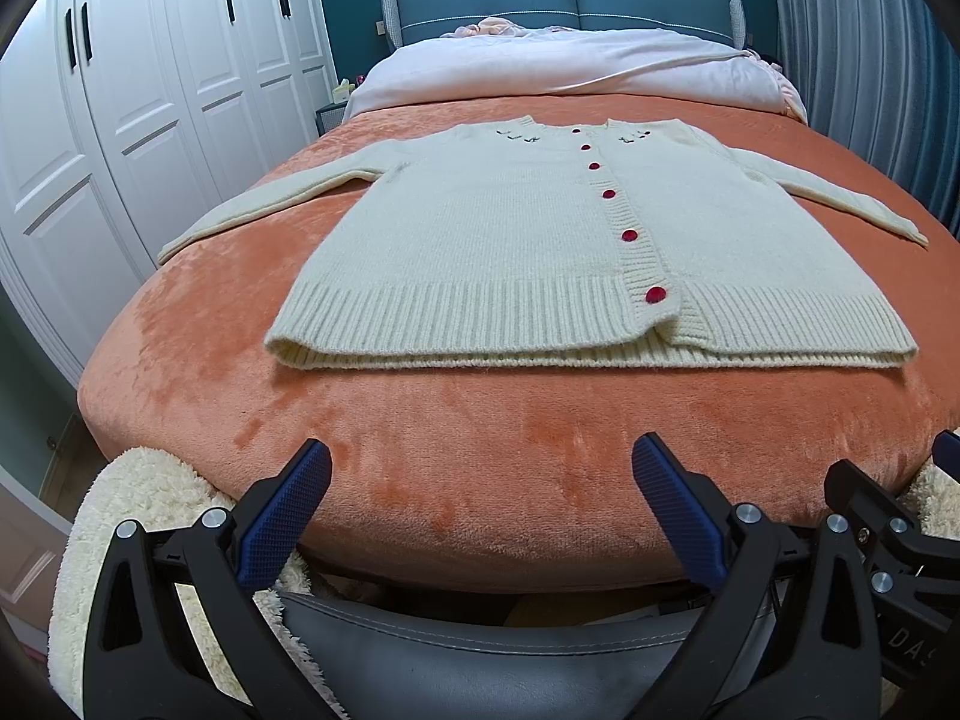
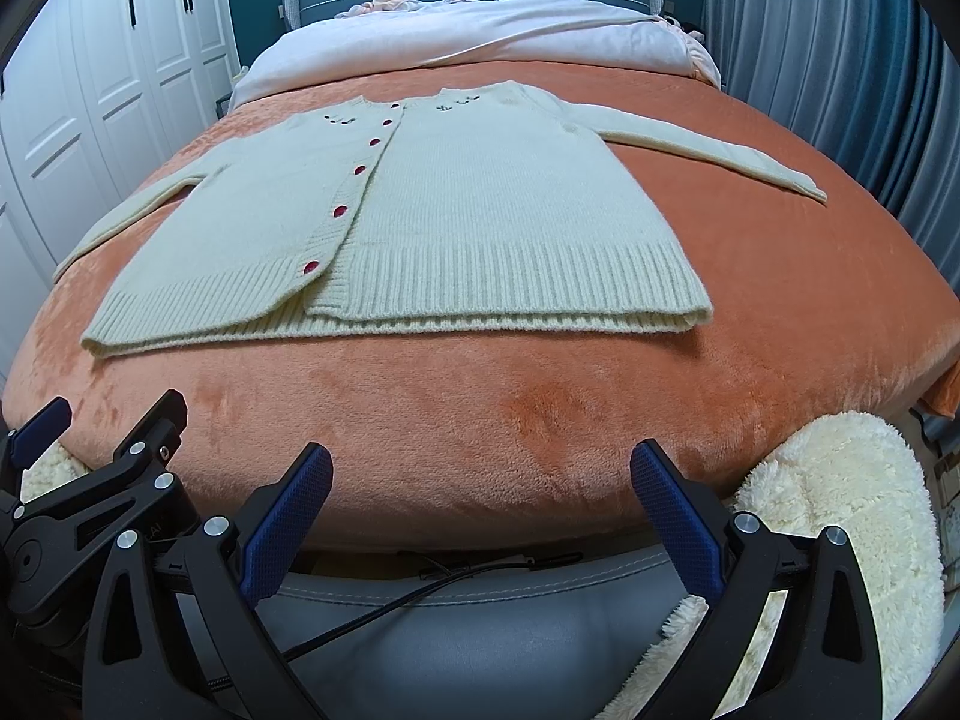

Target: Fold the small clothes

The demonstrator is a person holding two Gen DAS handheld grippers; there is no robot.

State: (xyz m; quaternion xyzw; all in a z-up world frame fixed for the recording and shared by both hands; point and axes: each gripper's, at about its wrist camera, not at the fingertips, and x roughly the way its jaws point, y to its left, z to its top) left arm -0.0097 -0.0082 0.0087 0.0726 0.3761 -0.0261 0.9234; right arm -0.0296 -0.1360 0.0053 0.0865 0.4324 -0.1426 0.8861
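A cream knitted cardigan (image 1: 510,240) with red buttons lies flat and face up on the orange bed blanket (image 1: 480,450), both sleeves spread out to the sides. It also shows in the right wrist view (image 2: 468,210). My left gripper (image 1: 480,456) is open and empty, at the foot of the bed, short of the cardigan's ribbed hem. My right gripper (image 2: 480,459) is open and empty, also at the foot of the bed, short of the hem. The right gripper shows at the left wrist view's right edge (image 1: 888,516); the left gripper shows at the right wrist view's left edge (image 2: 90,462).
A white duvet (image 1: 570,66) lies folded back at the head of the bed under a blue headboard (image 1: 564,0). White wardrobes (image 1: 150,90) stand to the left, grey-blue curtains (image 2: 810,60) to the right. Fluffy cream fabric (image 2: 840,510) and a grey padded edge (image 1: 480,648) lie below the grippers.
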